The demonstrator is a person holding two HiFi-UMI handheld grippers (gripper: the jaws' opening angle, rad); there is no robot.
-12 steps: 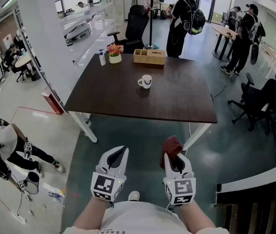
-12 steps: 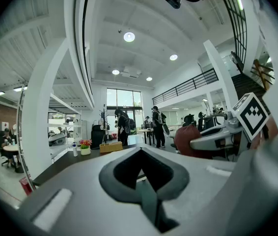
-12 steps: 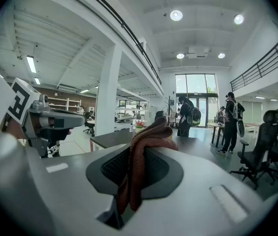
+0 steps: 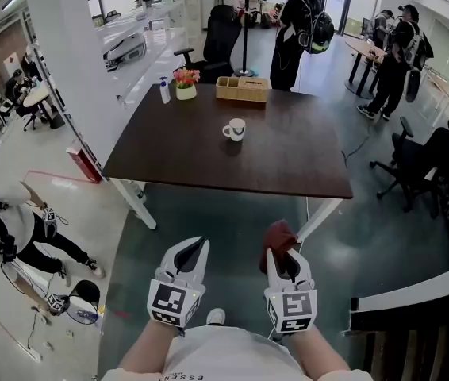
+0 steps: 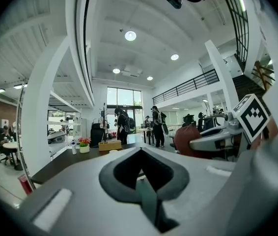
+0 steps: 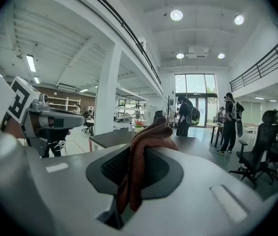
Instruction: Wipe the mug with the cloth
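Observation:
A white mug (image 4: 235,130) stands on the dark brown table (image 4: 288,165), well ahead of both grippers. Both grippers hang over the floor in front of the table's near edge. My right gripper (image 4: 282,254) is shut on a red-brown cloth (image 4: 278,235), which bunches up above its jaws. In the right gripper view the cloth (image 6: 153,132) hangs down between the jaws of that gripper (image 6: 140,154). My left gripper (image 4: 193,252) is shut with nothing in it; the left gripper view shows the jaws of this gripper (image 5: 141,154) meeting along a seam.
At the table's far edge stand a wooden box (image 4: 243,90), a flower pot (image 4: 186,86) and a spray bottle (image 4: 164,92). Black office chairs (image 4: 411,173) stand to the right. A person (image 4: 2,228) crouches on the floor at left. Others stand beyond the table.
Both grippers hold almost the same place, the cloth still in the right one. The crouching person at left has shifted position.

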